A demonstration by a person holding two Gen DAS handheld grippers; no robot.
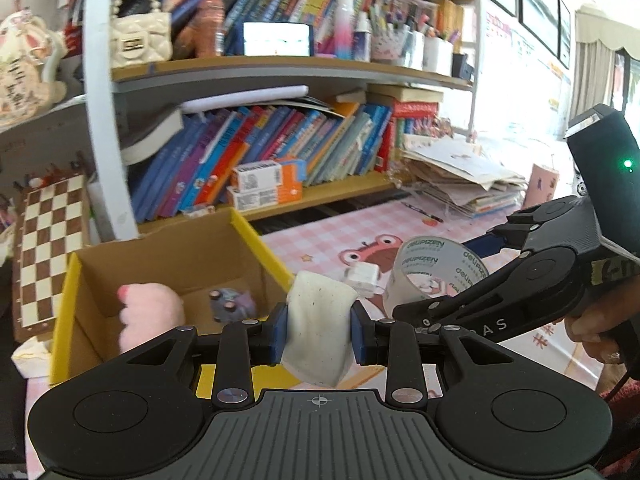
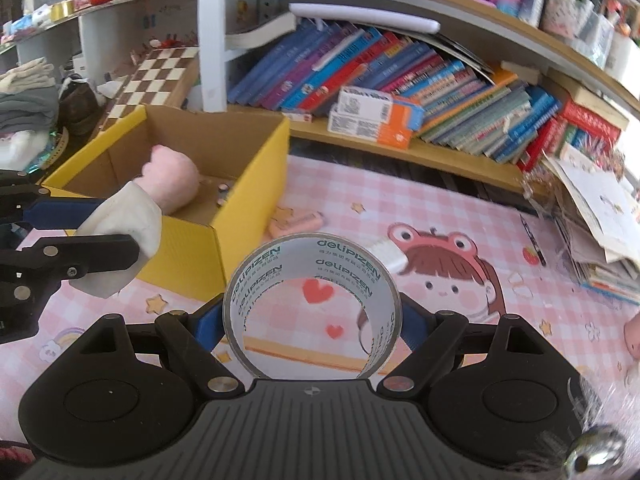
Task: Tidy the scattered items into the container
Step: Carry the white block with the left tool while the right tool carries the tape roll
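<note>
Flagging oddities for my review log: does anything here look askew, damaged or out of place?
Mildly. The white sponge in the left tool is speckled with dark spots and squeezed into a bend. Behind the yellow box, the books lean heavily, and the paper stack at the mat's edge is ragged. The tape roll in the right tool looks fine.

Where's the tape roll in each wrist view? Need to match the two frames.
Left wrist: tape roll right of centre, clamped in the right tool that reaches in from the right edge.
Right wrist: tape roll bottom centre, held between that tool's own blue pads, mat visible through its hole.
Shared landmark: yellow cardboard box, left of the roll in both.
</note>
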